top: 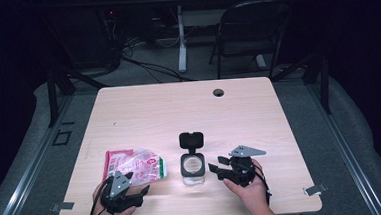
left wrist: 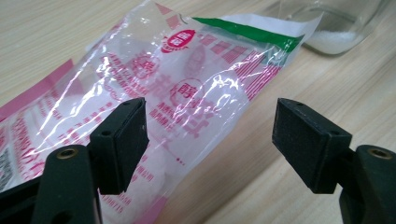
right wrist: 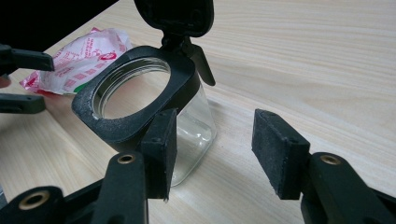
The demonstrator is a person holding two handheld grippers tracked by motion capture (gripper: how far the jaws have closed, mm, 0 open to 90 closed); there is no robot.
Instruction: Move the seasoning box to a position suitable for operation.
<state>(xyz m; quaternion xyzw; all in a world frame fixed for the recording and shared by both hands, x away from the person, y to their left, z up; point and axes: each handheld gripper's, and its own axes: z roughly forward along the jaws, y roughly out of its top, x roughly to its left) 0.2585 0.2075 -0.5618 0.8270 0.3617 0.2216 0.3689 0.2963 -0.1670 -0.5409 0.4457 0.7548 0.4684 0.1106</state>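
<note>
A crinkled clear plastic bag (top: pixel 134 167) with pink and green print lies flat near the table's front left. My left gripper (top: pixel 139 182) sits just in front of it, open; in the left gripper view the bag (left wrist: pixel 187 84) lies past the spread jaws of this gripper (left wrist: pixel 210 135), apart from both pads. A square clear jar (top: pixel 192 165) with a black rim stands beside the bag, its black flip lid (top: pixel 191 140) swung back. My right gripper (top: pixel 217 164) is open close to the jar's right side. In the right gripper view the jar (right wrist: pixel 196 126) stands just beyond its left jaw (right wrist: pixel 215 149).
The light wooden table (top: pixel 178 108) has a cable hole (top: pixel 218 92) near its far edge. A folding chair (top: pixel 254 28) and a desk leg (top: pixel 181 38) stand behind it on the dark floor. A little white powder lies in the jar's bottom (left wrist: pixel 334 35).
</note>
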